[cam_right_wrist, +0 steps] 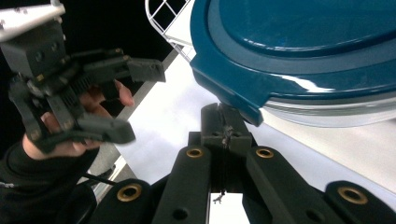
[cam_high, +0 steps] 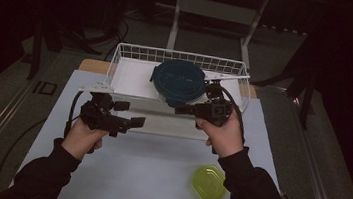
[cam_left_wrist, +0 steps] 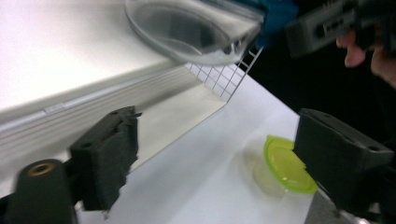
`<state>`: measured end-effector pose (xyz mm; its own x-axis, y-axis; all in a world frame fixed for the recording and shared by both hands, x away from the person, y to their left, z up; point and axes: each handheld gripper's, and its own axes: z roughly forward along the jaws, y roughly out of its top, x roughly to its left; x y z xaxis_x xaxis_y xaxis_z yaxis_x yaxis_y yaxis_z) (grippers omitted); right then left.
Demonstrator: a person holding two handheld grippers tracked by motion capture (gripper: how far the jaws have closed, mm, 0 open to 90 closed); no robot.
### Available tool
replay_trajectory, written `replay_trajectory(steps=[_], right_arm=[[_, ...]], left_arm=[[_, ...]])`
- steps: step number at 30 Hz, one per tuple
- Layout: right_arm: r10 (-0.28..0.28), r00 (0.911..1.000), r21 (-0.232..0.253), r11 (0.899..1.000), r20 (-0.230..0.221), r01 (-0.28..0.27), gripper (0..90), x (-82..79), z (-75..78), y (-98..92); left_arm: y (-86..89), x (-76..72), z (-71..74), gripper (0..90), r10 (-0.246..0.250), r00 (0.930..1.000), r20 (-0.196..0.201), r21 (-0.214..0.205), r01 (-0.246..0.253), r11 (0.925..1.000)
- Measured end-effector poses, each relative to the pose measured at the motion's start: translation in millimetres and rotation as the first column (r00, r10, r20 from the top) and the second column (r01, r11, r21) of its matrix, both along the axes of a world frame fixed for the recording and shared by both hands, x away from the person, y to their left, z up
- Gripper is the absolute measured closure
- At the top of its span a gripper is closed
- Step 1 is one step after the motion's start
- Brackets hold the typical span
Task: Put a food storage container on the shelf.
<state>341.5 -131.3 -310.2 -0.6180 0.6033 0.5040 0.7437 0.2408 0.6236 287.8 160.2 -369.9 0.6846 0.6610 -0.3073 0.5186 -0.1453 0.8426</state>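
Observation:
A clear bowl with a dark teal lid [cam_high: 178, 80] sits in the white wire basket [cam_high: 134, 53] at the back of the table. My right gripper [cam_high: 179, 111] points left just in front of that bowl, jaws shut. In the right gripper view its tips [cam_right_wrist: 226, 127] lie under the lid's [cam_right_wrist: 299, 42] projecting edge; whether they touch it I cannot tell. My left gripper [cam_high: 130, 114] hovers left of centre, jaws wide apart and nothing between them. In the left gripper view [cam_left_wrist: 224, 161] it looks toward the clear bowl [cam_left_wrist: 191, 32] and a small green-lidded container [cam_left_wrist: 280, 163].
The green-lidded container [cam_high: 209, 183] stands on the white table cover [cam_high: 145, 176] at the front right. The basket rests on a white ribbed tray [cam_left_wrist: 93, 100]. Dark floor and table legs lie beyond the basket.

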Motion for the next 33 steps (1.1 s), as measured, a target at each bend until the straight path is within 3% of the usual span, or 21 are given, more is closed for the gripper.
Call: replay_trajectory(steps=[1, 5, 8, 15, 21, 33], right_arm=[[0.002, 1.0, 0.003, 1.0, -0.002, -0.002, 89.9, 0.3, -0.7, 1.0], [-0.005, 0.9999, -0.001, 1.0, 0.009, 0.005, 89.9, 0.7, -0.5, 2.5], [-0.014, 0.9999, 0.002, 1.0, 0.007, 0.014, 89.9, 3.3, -0.4, 2.4], [-0.049, 0.9988, -0.002, 0.999, 0.001, 0.049, 89.9, 12.0, 0.1, 1.3], [-0.082, 0.9967, -0.016, 0.997, 0.005, 0.082, 89.9, 19.4, -0.2, 2.0], [-0.121, 0.9926, -0.016, 0.993, 0.005, 0.121, 89.8, 27.3, -1.1, -0.4]], left_arm=[[-1.3, -2.5, -4.9, 1.0, -0.007, 0.9999, 0.01, 0.021, 0.007, 0.9998], [-3.2, -12.8, -19.6, 0.0, 0.026, 0.9975, 0.065, 0.024, -0.028, 0.9993], [-4.2, -20.6, -30.3, 0.0, 0.034, 0.997, 0.07, -0.001, -0.034, 0.9994], [-9.2, -35.3, -47.3, 0.0, 0.022, 0.996, 0.087, 0.049, -0.027, 0.9985], [-15.5, -50.9, -64.3, 0.0, -0.014, 0.9945, 0.104, 0.117, 0.002, 0.9932], [-14.7, -67.9, -90.9, 0.0, -0.029, 0.9936, 0.109, 0.13, 0.014, 0.9914]])
